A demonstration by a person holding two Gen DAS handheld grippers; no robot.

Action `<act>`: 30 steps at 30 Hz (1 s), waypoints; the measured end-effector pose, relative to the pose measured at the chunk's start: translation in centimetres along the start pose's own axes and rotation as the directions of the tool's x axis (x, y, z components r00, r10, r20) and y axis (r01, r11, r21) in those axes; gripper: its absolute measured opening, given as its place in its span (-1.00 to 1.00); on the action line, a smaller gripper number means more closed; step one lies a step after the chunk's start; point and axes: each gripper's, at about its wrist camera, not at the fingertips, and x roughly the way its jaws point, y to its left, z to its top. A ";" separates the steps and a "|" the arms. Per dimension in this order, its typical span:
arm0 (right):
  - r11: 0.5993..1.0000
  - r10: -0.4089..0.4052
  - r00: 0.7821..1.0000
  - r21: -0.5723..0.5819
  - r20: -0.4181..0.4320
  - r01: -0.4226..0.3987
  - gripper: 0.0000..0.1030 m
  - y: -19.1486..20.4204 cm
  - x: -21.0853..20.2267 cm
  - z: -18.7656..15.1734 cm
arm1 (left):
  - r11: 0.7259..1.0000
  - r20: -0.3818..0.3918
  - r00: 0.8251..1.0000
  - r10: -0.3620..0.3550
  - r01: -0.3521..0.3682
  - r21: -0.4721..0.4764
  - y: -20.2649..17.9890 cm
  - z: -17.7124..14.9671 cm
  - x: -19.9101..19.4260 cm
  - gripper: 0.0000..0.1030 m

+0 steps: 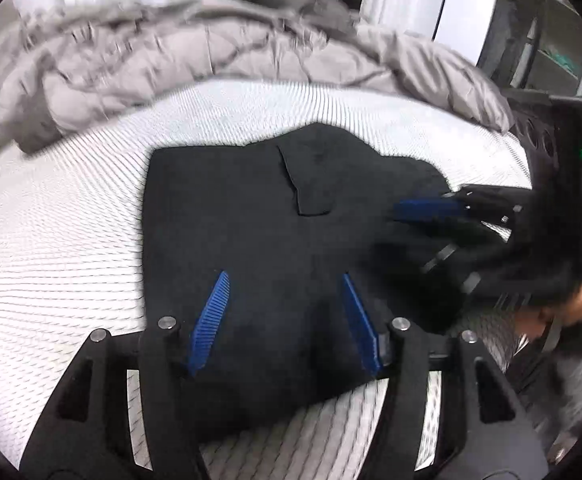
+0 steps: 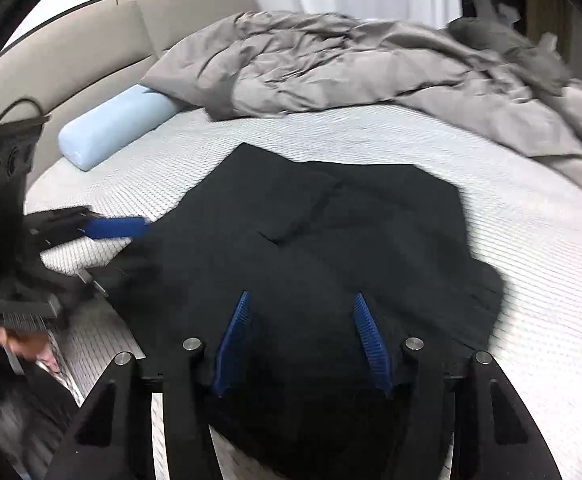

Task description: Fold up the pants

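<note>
- We see the black pants [image 1: 267,240] folded into a compact, rumpled block on the bed's white ribbed mattress [image 1: 51,232].
- Our left hand-held gripper [image 1: 287,320] hovers over them, jaws spread wide, grasping nothing.
- Our right hand-held gripper [image 2: 303,340] is likewise released, blue pads [image 2: 233,340] apart.
- A grey duvet [image 2: 351,64] and pale blue bolster [image 2: 115,128] lie beyond.

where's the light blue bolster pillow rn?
Right wrist view only, upper left: the bolster pillow lies on the mattress by the headboard, its far end under the grey duvet, beyond the black pants.
</note>
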 end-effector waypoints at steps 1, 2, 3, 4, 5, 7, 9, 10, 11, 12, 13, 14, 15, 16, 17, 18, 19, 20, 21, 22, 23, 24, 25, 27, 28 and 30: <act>0.999 -0.020 0.999 -0.025 -0.035 0.019 0.08 0.4 1.3 0.0 | 1.000 -0.036 0.999 0.003 -0.004 -0.020 0.2 0.5 1.6 0.08; 0.997 -0.046 0.997 -0.059 -0.062 0.042 0.07 0.7 2.3 -0.2 | 0.999 -0.053 0.999 0.009 -0.011 -0.031 0.8 0.3 2.7 0.08; 0.992 -0.074 0.994 -0.103 -0.078 0.066 0.07 0.9 2.9 -0.5 | 1.000 -0.046 0.999 0.005 -0.006 -0.024 1.0 0.2 3.0 0.08; 0.985 -0.103 0.992 -0.143 -0.072 0.092 0.09 0.8 2.7 -0.8 | 1.000 -0.033 0.999 -0.002 0.001 -0.005 1.2 -0.1 2.8 0.08; 0.974 -0.165 0.983 -0.166 -0.076 0.151 0.11 0.2 1.9 -1.3 | 1.000 -0.031 0.999 0.011 -0.011 0.000 1.5 -0.4 2.2 0.08; 0.966 -0.226 0.971 -0.143 -0.076 0.214 0.11 -2.0 0.3 -2.3 | 0.999 -0.021 1.000 0.016 -0.017 -0.029 2.5 -0.8 1.3 0.08; 0.985 -0.157 0.985 -0.080 -0.076 0.151 0.09 -3.6 -0.8 -3.0 | 0.997 -0.018 1.000 0.021 -0.023 -0.068 3.3 -1.1 0.6 0.08; 0.986 -0.154 0.985 -0.078 -0.071 0.149 0.10 -3.5 -1.1 -2.8 | 0.995 -0.012 0.999 0.034 -0.035 -0.090 3.4 -0.9 0.0 0.08; 0.985 -0.158 0.985 -0.074 -0.061 0.154 0.10 -3.2 -1.4 -2.3 | 0.993 -0.007 0.999 0.045 -0.046 -0.106 3.4 -0.7 -0.3 0.08; 0.990 -0.133 0.991 -0.057 -0.033 0.131 0.10 -2.7 -1.7 -1.7 | 0.993 0.009 0.999 0.034 -0.033 -0.110 3.2 0.0 -0.6 0.08; 0.998 -0.055 0.998 -0.024 -0.002 0.055 0.10 -2.2 -1.9 -0.8 | 0.994 0.024 0.999 0.024 -0.022 -0.103 2.8 0.7 -0.6 0.08; 1.000 -0.020 1.000 -0.013 0.002 0.020 0.10 -1.8 -1.8 -0.5 | 0.997 0.038 0.999 0.024 -0.021 -0.080 2.1 1.7 -0.4 0.08; 1.000 -0.002 1.000 -0.012 -0.005 0.002 0.10 -1.2 -0.9 0.5 | 0.997 0.031 0.999 0.037 -0.035 -0.068 1.6 2.4 0.0 0.08; 1.000 -0.014 1.000 -0.022 -0.018 0.014 0.10 -0.8 0.1 0.9 | 0.997 0.007 0.999 0.045 -0.044 -0.068 1.4 3.1 1.1 0.08; 0.999 -0.034 0.999 -0.036 -0.041 0.032 0.10 -0.5 1.2 1.4 | 0.996 -0.030 0.999 0.037 -0.039 -0.080 1.5 3.5 2.5 0.08; 0.997 -0.059 0.995 -0.053 -0.081 0.054 0.10 -0.4 3.1 1.5 | 0.993 -0.071 0.997 0.041 -0.048 -0.108 2.0 3.6 3.9 0.08; 0.996 -0.071 0.992 -0.067 -0.101 0.065 0.10 -0.4 3.8 1.2 | 0.992 -0.081 0.996 0.043 -0.052 -0.115 2.3 3.6 4.5 0.06; 0.993 -0.092 0.990 -0.084 -0.105 0.083 0.09 -0.6 3.9 0.8 | 0.994 -0.072 0.997 0.041 -0.048 -0.102 2.5 3.2 4.6 0.04; 0.988 -0.131 0.986 -0.097 -0.102 0.121 0.09 -1.1 3.6 0.6 | 0.995 -0.061 0.997 0.045 -0.050 -0.085 2.5 3.0 4.4 0.03; 0.974 -0.210 0.972 -0.103 -0.102 0.200 0.09 -2.1 2.8 0.1 | 0.995 -0.058 0.996 0.062 -0.066 -0.072 2.7 2.7 4.0 0.03; 0.960 -0.270 0.958 -0.107 -0.100 0.260 0.09 -3.0 2.1 -0.4 | 0.994 -0.054 0.995 0.084 -0.088 -0.072 3.2 2.4 3.4 0.03; 0.961 -0.269 0.958 -0.089 -0.102 0.261 0.07 -4.1 1.4 -0.9 | 0.993 -0.053 0.996 0.078 -0.082 -0.085 3.7 2.0 3.1 0.03; 0.979 -0.201 0.974 -0.042 -0.109 0.197 0.07 -5.2 0.6 -1.3 | 0.993 -0.053 0.996 0.067 -0.072 -0.097 4.0 1.8 3.0 0.02; 0.986 -0.164 0.983 -0.009 -0.085 0.164 0.08 -5.5 -0.5 -1.3 | 0.991 -0.059 0.996 0.065 -0.072 -0.115 4.5 1.4 2.7 0.03; 0.989 -0.149 0.987 0.015 -0.068 0.150 0.08 -5.4 -1.1 -0.9 | 0.989 -0.065 0.995 0.074 -0.081 -0.123 4.6 1.8 2.5 0.03; 0.995 -0.092 0.995 0.044 -0.035 0.093 0.08 -4.8 -1.5 0.1 | 0.987 -0.040 0.997 0.062 -0.068 -0.143 4.6 2.6 2.0 0.03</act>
